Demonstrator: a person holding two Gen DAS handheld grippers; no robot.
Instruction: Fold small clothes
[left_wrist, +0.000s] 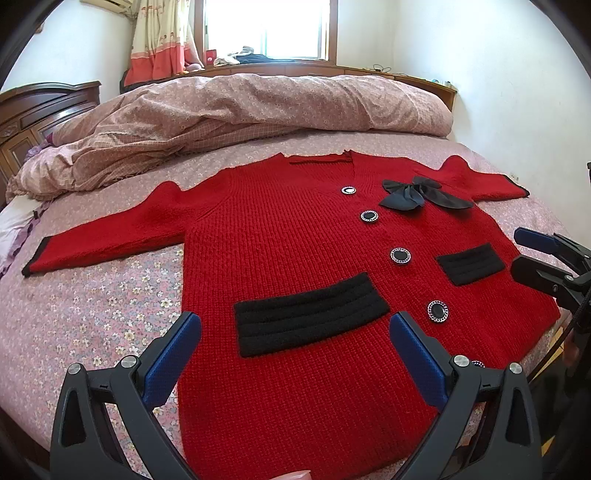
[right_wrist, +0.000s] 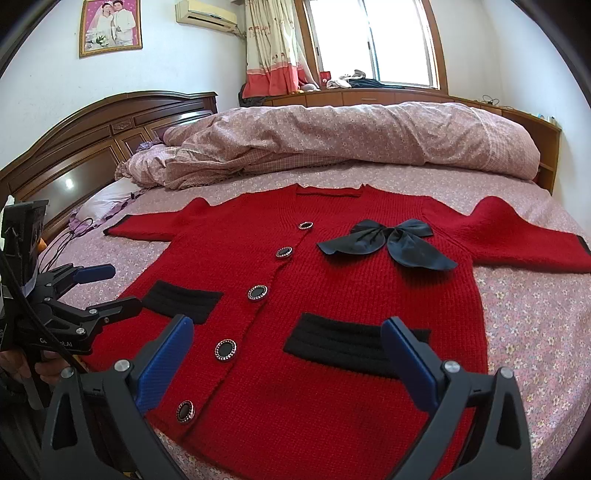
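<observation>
Red knitted cardigan with black pocket bands and bow (left_wrist: 295, 258) spread flat, face up, at near edge of floral bed sheet (left_wrist: 110, 306); no fold made, sleeves outstretched. Left gripper (left_wrist: 295, 354) and right gripper (right_wrist: 288, 354) hover above hem, jaws released, nothing grasped. All folding outstanding

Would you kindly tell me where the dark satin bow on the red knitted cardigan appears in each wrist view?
Left wrist view: dark satin bow sits upper right, on the red knitted cardigan.
Right wrist view: bow lies right of centre.
Shared landmark: the top black round button, just left of the bow.
</observation>
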